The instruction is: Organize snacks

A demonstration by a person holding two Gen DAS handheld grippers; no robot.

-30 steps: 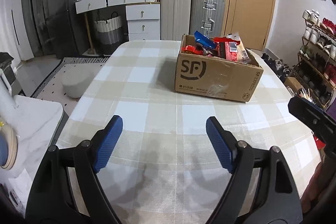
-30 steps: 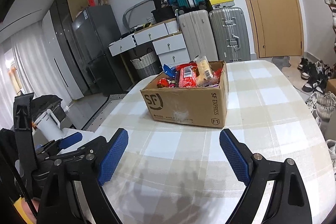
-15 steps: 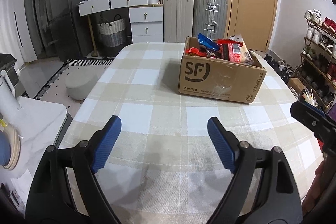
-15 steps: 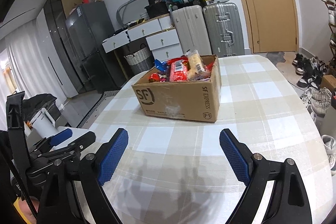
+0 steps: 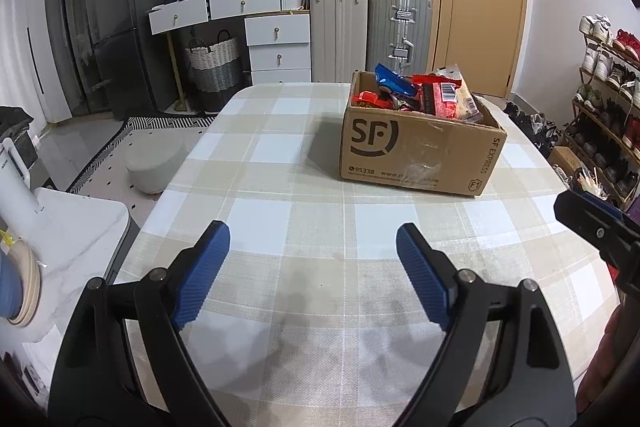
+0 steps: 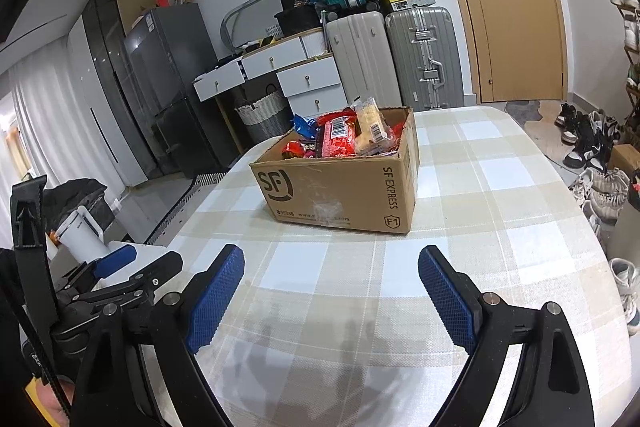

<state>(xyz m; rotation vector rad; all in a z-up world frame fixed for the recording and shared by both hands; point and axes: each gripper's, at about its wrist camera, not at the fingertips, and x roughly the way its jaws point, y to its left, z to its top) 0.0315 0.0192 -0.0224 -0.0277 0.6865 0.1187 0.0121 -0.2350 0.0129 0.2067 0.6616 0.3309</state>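
A brown cardboard box marked SF stands on the checked tablecloth, filled with snack packets in red, blue and yellow wrappers. My left gripper hovers open over bare cloth, well short of the box and left of it. The right gripper is also open and empty, with the box and its snack packets straight ahead. One of the right gripper's fingers shows at the right edge of the left wrist view. The left gripper's fingers appear low on the left in the right wrist view.
A white side table and a round grey stool stand left of the table. Suitcases, drawers and a fridge line the far wall. A shoe rack stands on the right, with shoes on the floor.
Both views have shifted only slightly, so the box sits a touch lower in them. Both grippers stay open over the cloth, and nothing was taken hold of.
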